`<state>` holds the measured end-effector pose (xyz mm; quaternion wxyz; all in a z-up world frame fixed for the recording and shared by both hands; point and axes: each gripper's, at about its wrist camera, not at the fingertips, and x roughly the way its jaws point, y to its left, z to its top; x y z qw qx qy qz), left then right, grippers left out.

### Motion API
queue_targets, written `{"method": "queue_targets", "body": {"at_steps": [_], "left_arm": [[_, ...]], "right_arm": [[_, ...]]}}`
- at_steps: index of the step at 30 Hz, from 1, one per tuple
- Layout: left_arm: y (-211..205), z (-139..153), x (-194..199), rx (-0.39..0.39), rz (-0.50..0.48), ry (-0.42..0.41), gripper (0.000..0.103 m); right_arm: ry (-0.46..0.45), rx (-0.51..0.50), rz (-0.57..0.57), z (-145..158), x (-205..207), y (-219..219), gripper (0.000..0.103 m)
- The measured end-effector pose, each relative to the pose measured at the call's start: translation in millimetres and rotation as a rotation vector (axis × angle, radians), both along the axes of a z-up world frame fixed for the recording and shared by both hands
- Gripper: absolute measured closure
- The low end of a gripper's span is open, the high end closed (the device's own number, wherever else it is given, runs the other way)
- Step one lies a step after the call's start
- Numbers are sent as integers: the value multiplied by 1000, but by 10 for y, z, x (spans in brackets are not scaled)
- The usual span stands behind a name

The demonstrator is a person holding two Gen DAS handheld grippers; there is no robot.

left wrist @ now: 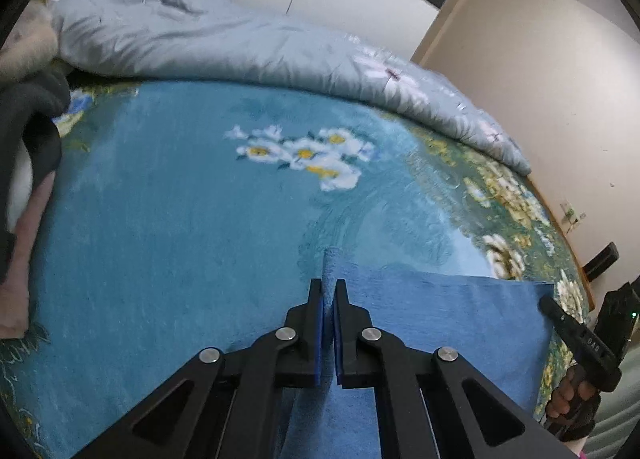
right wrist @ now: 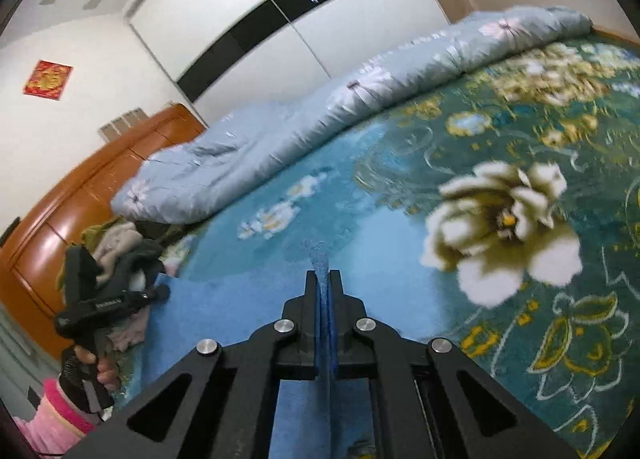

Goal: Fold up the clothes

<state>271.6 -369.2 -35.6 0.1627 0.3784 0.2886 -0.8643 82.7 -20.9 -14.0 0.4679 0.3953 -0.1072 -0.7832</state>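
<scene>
A blue cloth (left wrist: pixel 440 323) lies spread on the flowered bedspread (left wrist: pixel 180 199). My left gripper (left wrist: pixel 329 287) is shut on one pinched-up corner of it, a ridge of fabric poking out past the tips. In the right wrist view the same blue cloth (right wrist: pixel 248 299) stretches left, and my right gripper (right wrist: pixel 323 277) is shut on its other corner, cloth standing up between the pads. The right-hand gripper also shows at the right edge of the left wrist view, held by a hand (left wrist: pixel 568 399); the left one appears at the left of the right wrist view with a hand (right wrist: pixel 96 367) and pink sleeve.
A rolled pale-blue quilt (left wrist: pixel 248 47) runs along the far side of the bed. A heap of dark and pink clothes (left wrist: pixel 28 163) lies at the left end, near the wooden headboard (right wrist: pixel 60 215). White wardrobe doors (right wrist: pixel 280 19) stand behind the bed.
</scene>
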Motion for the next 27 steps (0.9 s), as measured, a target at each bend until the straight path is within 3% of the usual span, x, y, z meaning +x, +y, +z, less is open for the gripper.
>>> {"method": "queue_targets", "body": {"at_steps": [4, 7, 9, 10, 11, 14, 20, 27], "left_arm": [[-66, -190, -49, 72, 30, -20, 98], [-72, -169, -2, 102, 28, 5, 94], [-73, -108, 50, 115, 20, 22, 76], [-68, -64, 91, 115, 19, 36, 62], [-64, -17, 137, 116, 19, 53, 53], [-53, 68, 264, 125, 5, 72, 42], [15, -84, 479, 184, -33, 29, 39], [127, -376, 545, 248, -75, -18, 39]], "right_arm": [[-64, 46, -8, -184, -79, -84, 100], [-59, 27, 2, -162, -70, -56, 98], [-61, 6, 10, -129, -64, -39, 98], [-62, 2, 13, -117, -63, -33, 97], [-64, 2, 14, -106, -59, -26, 90], [-79, 10, 10, -73, -10, 43, 66], [-144, 20, 14, -59, 105, 278, 57], [-305, 47, 25, -347, 175, 432, 56]]}}
